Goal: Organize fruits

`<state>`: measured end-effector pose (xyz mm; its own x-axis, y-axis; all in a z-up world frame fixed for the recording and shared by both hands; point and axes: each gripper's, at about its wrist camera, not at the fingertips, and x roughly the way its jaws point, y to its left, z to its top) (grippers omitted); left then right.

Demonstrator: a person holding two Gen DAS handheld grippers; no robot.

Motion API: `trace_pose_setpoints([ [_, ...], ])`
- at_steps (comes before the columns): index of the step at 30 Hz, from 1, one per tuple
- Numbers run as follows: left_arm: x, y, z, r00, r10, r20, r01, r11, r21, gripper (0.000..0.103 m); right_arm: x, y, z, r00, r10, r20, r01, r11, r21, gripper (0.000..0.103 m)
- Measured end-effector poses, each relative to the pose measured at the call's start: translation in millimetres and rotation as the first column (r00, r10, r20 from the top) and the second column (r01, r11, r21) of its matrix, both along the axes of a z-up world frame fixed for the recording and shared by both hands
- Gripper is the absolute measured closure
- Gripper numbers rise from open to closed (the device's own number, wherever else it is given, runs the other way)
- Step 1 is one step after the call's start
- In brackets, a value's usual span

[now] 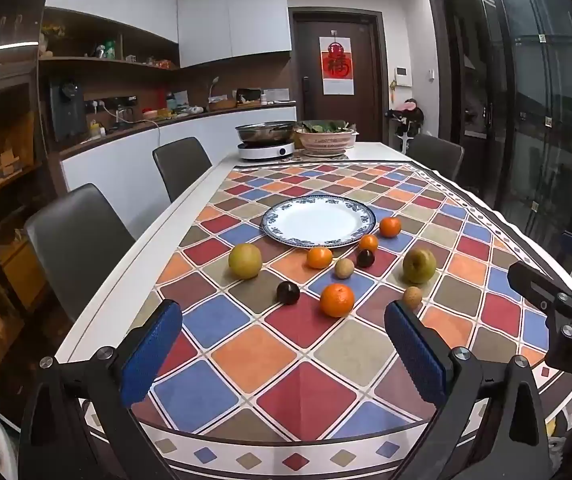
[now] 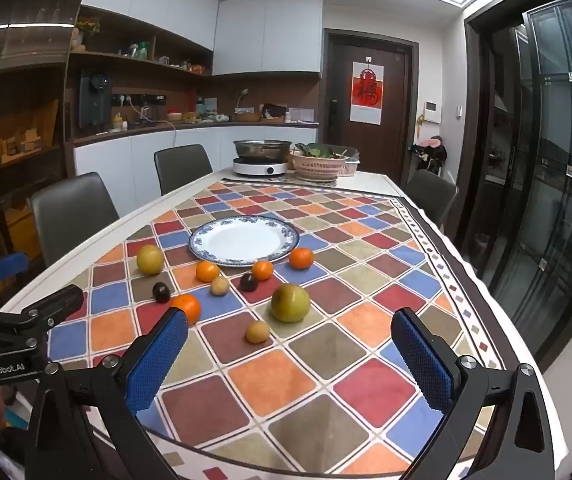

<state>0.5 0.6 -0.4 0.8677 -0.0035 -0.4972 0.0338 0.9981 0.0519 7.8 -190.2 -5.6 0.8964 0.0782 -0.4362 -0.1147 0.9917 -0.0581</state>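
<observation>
While nothing is held, left hand-held gripper (image 1: 282, 344) and right hand-held gripper (image 2: 288, 354) spread wide above bench (image 1: 86, 320), fruit ahead, likely bound for plate (image 1: 318, 222) beyond.

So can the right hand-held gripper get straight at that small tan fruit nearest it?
Probably yes: the right hand-held gripper is open, and the small tan fruit lies apart from its neighbours on bare cloth.

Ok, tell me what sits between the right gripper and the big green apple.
Nothing blocks it. The right gripper is open over bare cloth, with the green apple straight ahead; only a small tan fruit lies just left of that line.
</observation>
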Motion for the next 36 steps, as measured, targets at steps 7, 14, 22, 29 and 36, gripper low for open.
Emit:
trace_pose_setpoints([
  [7,-5.2,0.4,-0.5,1.0,-0.001,0.008,0.001,1.0,0.007,0.0,-0.9,-0.8,-0.1,1.0,0.001,-0.007,-0.001,1.0,0.009,0.001],
  [14,-4.2,-5.5,-0.3,1.0,-0.008,0.013,0.008,1.0,0.021,0.0,1.8,4.9,-2.1,1.0,0.004,-0.005,-0.004,1.0,0.009,0.001],
  [22,-4.4,-6.8,2.1,1.0,-0.008,0.019,0.007,1.0,0.026,0.0,-1.1,0.8,0.1,1.0,0.004,-0.004,-0.004,1.0,0.015,0.001],
  [29,-4.6,-7.5,2.0,1.0,-0.007,0.019,0.006,1.0,0.027,0.0,-3.6,-0.9,3.3,1.0,0.006,0.002,-0.006,1.0,0.019,0.001],
  [36,-4.4,-8.3,1.1,1.0,-0.008,0.022,0.008,1.0,0.029,0.0,-3.5,-1.5,3.4,1.0,0.006,0.002,-0.006,1.0,0.021,0.001],
])
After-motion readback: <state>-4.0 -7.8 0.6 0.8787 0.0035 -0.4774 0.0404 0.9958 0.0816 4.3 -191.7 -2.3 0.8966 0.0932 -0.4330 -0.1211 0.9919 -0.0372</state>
